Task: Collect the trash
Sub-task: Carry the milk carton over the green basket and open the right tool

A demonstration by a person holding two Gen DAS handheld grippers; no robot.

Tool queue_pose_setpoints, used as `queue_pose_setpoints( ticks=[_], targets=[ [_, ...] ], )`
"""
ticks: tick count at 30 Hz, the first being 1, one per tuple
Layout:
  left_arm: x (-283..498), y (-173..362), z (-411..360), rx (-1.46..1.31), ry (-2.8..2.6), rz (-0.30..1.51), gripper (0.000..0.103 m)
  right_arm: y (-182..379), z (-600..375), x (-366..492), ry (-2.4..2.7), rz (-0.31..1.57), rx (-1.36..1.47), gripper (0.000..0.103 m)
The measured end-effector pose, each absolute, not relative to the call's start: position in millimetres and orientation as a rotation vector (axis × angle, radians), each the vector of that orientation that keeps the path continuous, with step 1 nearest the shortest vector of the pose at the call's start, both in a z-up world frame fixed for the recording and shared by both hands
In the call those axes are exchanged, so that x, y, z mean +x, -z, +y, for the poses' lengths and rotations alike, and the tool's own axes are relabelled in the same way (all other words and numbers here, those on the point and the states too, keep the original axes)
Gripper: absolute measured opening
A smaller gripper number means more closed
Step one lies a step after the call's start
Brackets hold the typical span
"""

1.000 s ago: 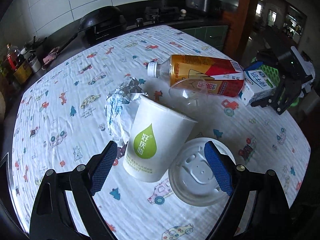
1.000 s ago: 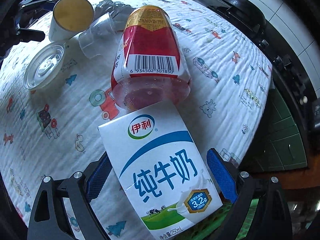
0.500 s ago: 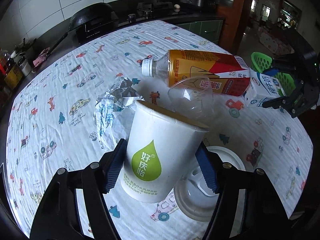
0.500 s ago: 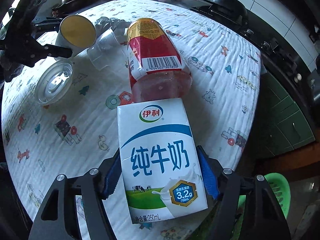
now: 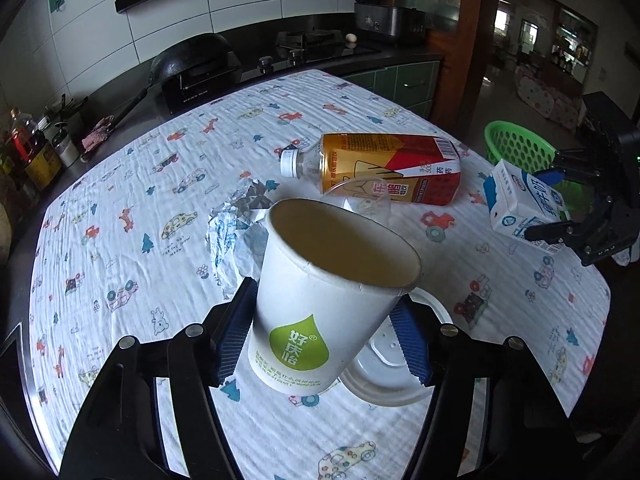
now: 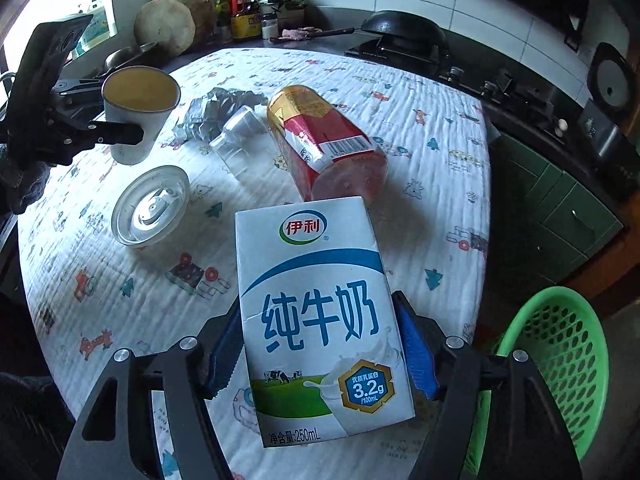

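Only rightward, past the milk carton (image 6: 320, 320): the green basket's (image 6: 560, 344) perforated inside.

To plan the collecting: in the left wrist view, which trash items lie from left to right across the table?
Crumpled foil wrapper → paper cup in the left gripper → drink bottle → milk carton in the right gripper.

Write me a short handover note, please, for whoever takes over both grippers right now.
Left gripper: jaws closing on the paper cup, cup tilted and off the table.
Right gripper: clamped on the milk carton, lifted near the table edge, beside the green basket.
On the cloth: bottle on its side, clear cup, crumpled wrapper, lid.
Done: cup and carton picked up.
Left: nothing shows in the basket yet; likely drop both there, then collect the rest.
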State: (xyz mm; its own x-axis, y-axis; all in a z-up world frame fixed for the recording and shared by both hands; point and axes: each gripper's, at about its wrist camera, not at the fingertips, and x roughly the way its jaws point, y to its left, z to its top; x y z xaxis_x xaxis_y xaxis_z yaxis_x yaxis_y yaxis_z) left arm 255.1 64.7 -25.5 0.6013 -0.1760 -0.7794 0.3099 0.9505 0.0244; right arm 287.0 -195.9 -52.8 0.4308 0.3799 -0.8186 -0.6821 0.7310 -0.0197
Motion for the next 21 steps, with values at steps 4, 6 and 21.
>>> queue_pose_setpoints(
  ticks=[4, 6, 21],
  targets=[
    [246.4, 8.7, 54.9, 0.147, 0.316, 0.862, 0.065, 41.2, -231.4, 284.4, -0.597, 0.890, -0.315, 0.067],
    [243.4, 2.6, 45.1, 0.151, 0.337, 0.851, 0.065, 37.5, -254.3, 289.5, -0.539, 0.885, -0.298, 0.067],
    [262.3, -10.7, -59.1, 0.152, 0.507, 0.835, 0.065, 76.8, -428.0, 347.1, -0.094, 0.951, -0.174, 0.067]
  ],
)
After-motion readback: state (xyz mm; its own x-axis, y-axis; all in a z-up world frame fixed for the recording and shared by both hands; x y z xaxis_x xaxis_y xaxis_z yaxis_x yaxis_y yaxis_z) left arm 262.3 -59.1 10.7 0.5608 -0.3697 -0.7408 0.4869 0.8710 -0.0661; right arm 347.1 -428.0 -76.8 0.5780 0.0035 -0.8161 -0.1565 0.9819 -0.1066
